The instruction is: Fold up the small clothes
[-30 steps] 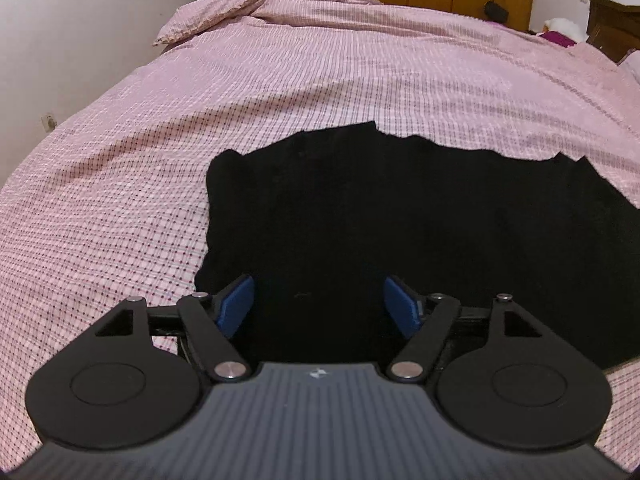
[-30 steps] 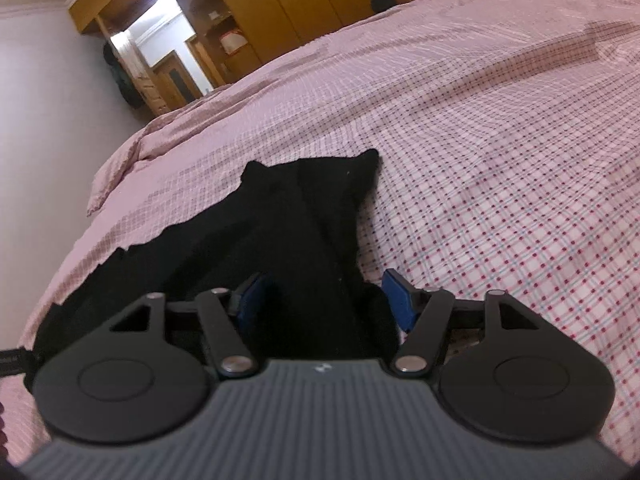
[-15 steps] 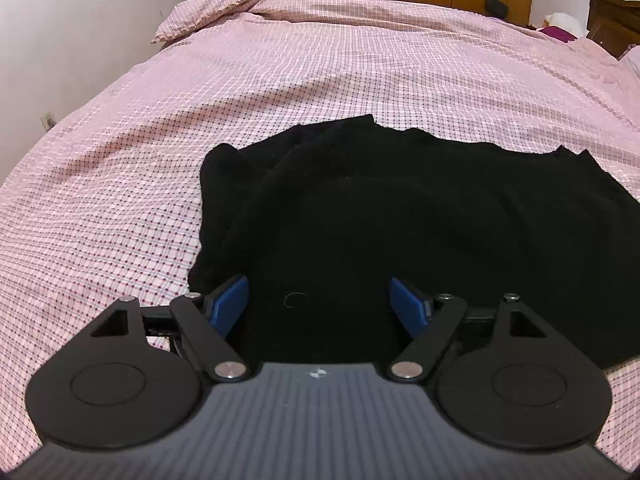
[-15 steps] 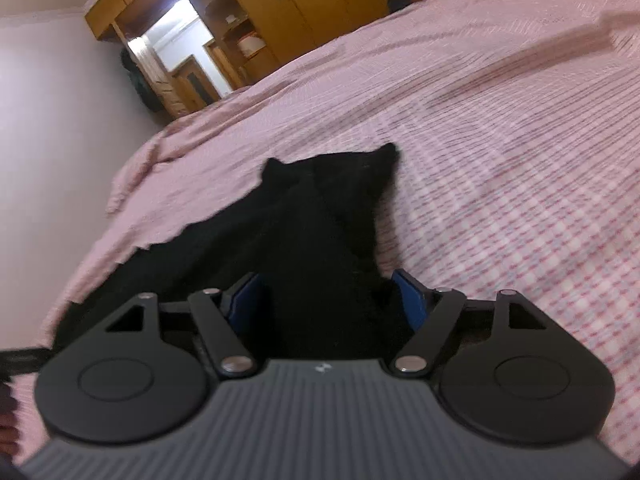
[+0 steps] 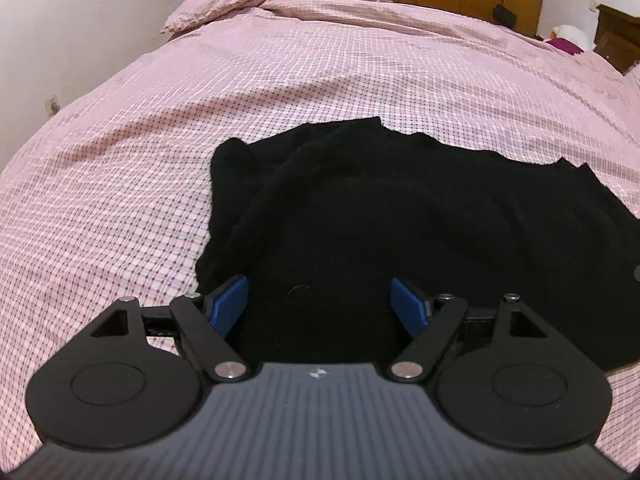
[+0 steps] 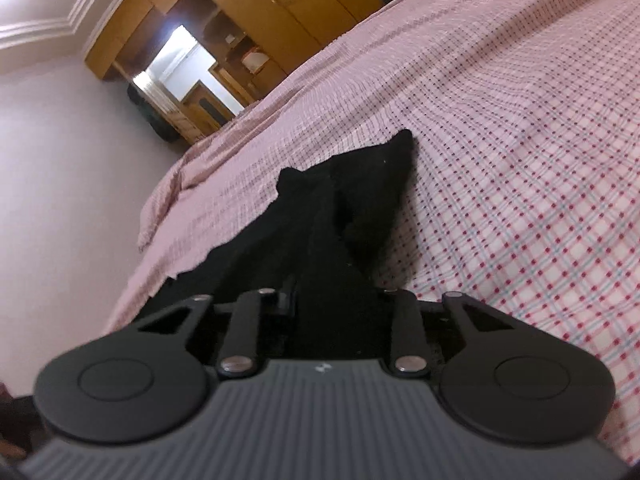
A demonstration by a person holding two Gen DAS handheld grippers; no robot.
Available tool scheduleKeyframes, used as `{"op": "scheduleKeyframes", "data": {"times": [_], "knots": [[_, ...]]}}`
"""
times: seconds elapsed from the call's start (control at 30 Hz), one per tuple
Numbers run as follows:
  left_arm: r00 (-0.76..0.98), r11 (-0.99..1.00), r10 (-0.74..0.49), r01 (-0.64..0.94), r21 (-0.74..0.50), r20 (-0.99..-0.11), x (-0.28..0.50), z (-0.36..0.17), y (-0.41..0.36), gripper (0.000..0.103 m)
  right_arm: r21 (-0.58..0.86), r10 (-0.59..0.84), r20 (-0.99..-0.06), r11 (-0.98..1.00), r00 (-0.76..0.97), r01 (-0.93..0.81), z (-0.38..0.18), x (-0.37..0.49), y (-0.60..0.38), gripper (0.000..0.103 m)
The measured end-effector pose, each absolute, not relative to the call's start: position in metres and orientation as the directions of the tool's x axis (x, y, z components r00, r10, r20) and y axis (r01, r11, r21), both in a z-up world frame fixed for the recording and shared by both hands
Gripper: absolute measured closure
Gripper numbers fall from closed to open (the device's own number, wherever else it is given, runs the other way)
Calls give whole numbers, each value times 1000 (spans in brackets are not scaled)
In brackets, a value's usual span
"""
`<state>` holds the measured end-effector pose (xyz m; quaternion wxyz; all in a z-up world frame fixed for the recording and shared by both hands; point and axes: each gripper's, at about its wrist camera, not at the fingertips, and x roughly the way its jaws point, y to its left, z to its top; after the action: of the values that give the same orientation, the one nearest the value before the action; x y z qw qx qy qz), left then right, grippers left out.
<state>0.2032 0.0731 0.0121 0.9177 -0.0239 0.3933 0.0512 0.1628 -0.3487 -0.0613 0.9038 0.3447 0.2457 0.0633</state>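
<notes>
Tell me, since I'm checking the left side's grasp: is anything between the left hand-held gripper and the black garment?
Nothing visible. The left hand-held gripper is open with the black garment directly between its blue pads; only the pink checked bedspread surrounds the cloth.
</notes>
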Motion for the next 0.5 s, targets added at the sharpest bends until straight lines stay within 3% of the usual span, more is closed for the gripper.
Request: {"op": "scheduleKeyframes", "data": {"times": [0.5], "knots": [[680,986,93,-167,-31,-727,186,26,96,21,724,242,-392,676,887,136,-67,168,-354,71]]}}
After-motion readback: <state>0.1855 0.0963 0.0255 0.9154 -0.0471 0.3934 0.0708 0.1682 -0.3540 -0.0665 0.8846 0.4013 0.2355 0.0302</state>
